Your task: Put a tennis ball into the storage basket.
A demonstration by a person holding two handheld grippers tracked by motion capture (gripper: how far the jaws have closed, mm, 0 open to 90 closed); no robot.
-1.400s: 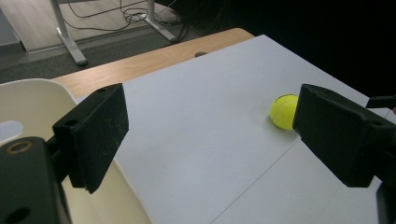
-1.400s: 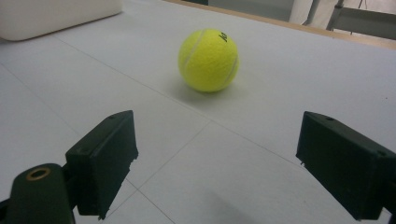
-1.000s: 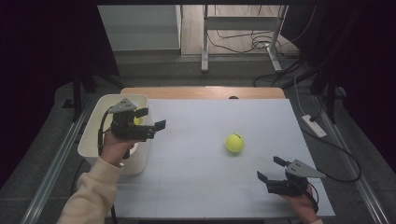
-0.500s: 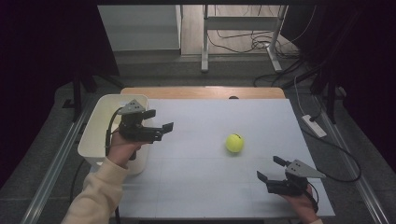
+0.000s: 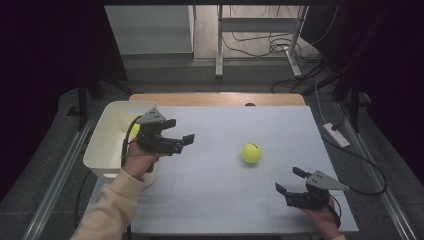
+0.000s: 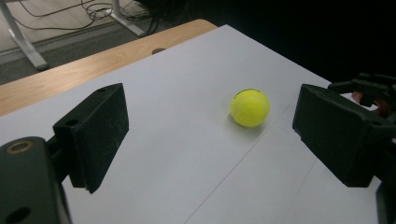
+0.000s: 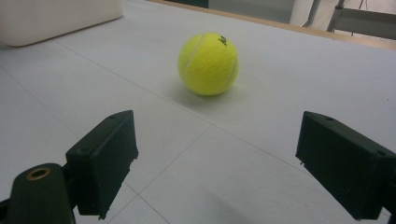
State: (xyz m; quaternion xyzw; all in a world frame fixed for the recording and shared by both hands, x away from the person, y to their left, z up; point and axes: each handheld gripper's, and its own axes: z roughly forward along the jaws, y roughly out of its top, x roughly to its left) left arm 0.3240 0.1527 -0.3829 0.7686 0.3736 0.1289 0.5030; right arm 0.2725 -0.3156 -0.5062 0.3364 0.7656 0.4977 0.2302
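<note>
Dark floor and loose cables ring the pale surface (image 5: 220, 200). From the high view, my left fingers (image 5: 181, 140) hang wide and empty just beside the bin (image 5: 107, 145), where one ball (image 5: 134, 131) peeks; the other ball (image 5: 251, 153) lies mid-surface, well apart from both hands, my right fingers (image 5: 288, 181) low, aimed at it. Left gripper view frames that ball (image 6: 250, 107) between open fingers (image 6: 210, 135), the other gripper beyond. Right gripper view adds print on the ball (image 7: 208, 63), fingers (image 7: 229, 163) wide, empty.
</note>
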